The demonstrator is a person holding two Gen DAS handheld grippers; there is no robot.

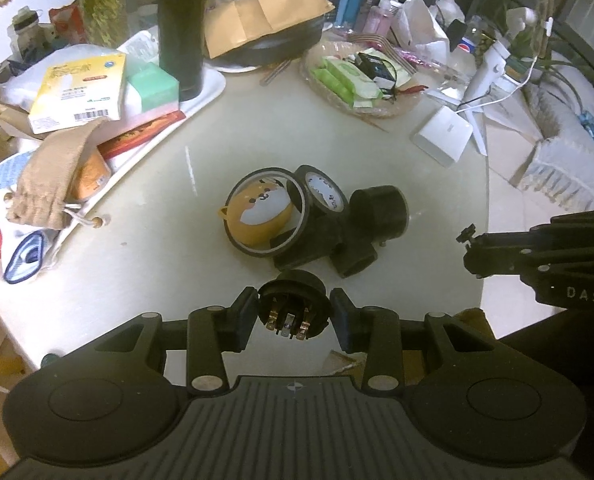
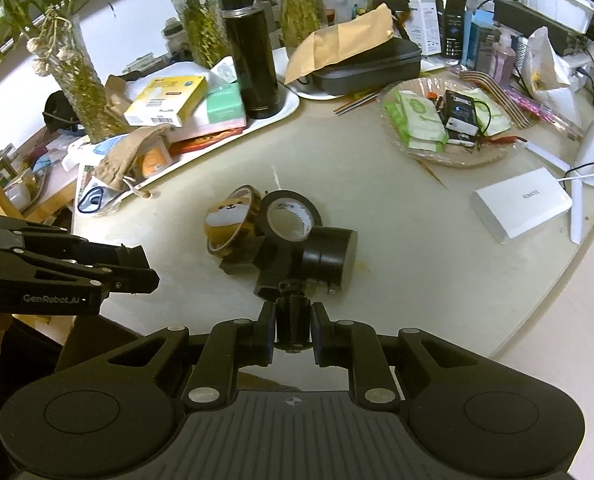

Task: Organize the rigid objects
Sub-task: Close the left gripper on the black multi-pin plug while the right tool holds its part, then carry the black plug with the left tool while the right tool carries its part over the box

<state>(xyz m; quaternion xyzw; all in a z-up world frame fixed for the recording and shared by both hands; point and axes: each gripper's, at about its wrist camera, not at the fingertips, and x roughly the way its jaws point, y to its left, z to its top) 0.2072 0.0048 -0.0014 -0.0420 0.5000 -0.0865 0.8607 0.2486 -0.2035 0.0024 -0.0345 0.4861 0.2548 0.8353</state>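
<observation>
My left gripper is shut on a round black plug whose metal terminals face the camera, held above the round table. My right gripper is shut on a small black cylindrical mount with a knob on its top. Beyond both lies a pile: a tape roll with an orange dog face, a black tape roll, a black cylinder and a black block. Each gripper also shows at the edge of the other's view.
A white tray on the left carries boxes, a cloth pouch and a black thermos. At the right stand a basket of green packets and a white box. The table's edge curves along the right.
</observation>
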